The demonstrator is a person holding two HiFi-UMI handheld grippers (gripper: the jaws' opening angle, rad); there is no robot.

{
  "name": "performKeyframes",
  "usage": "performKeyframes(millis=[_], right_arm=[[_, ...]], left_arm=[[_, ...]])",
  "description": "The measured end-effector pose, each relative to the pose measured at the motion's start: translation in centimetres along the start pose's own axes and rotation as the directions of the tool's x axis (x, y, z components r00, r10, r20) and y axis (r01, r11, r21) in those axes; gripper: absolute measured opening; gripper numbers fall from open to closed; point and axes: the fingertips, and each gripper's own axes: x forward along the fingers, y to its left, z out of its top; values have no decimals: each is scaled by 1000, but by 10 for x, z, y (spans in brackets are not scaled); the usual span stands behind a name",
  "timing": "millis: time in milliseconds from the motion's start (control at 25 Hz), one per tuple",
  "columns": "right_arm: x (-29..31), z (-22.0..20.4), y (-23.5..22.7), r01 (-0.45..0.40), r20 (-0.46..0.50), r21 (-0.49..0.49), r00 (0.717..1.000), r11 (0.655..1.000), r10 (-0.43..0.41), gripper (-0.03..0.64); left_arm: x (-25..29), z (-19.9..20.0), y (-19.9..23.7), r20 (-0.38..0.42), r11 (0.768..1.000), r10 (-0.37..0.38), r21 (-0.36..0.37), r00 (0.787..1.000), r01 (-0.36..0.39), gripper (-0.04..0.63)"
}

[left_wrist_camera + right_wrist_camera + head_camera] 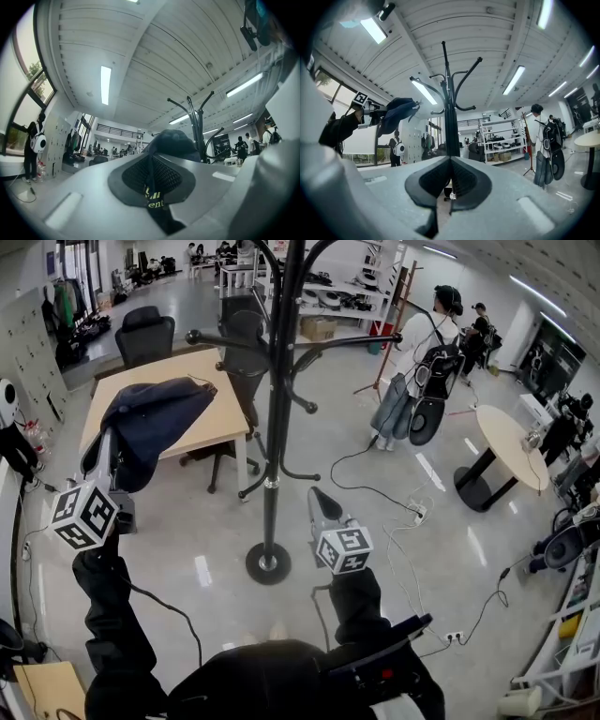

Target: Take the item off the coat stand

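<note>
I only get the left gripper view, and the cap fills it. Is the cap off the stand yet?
Observer: Yes. Head view shows the cap hanging left of the stand, touching no hook.
Operator: Anything else hung there?
Observer: No, every hook in head view is bare.
Operator: And the right gripper?
Observer: Its jaws are together, empty, facing the pole.

Open-plan office or lab; wooden desk (178, 367) and office chair (145, 334) at 11 o'clock; shelving (328, 296) at 12; round table (506, 442) at 3; floor cables (412, 512).
</note>
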Motion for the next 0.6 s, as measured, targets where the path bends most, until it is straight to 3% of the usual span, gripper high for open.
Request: performKeyframes(millis=[600], right_arm=[[1,-1,-3,3,-2,5,1000,1000,-3,2]], left_arm=[[-12,-69,-20,-66,998,-34,-51,997,30,14]])
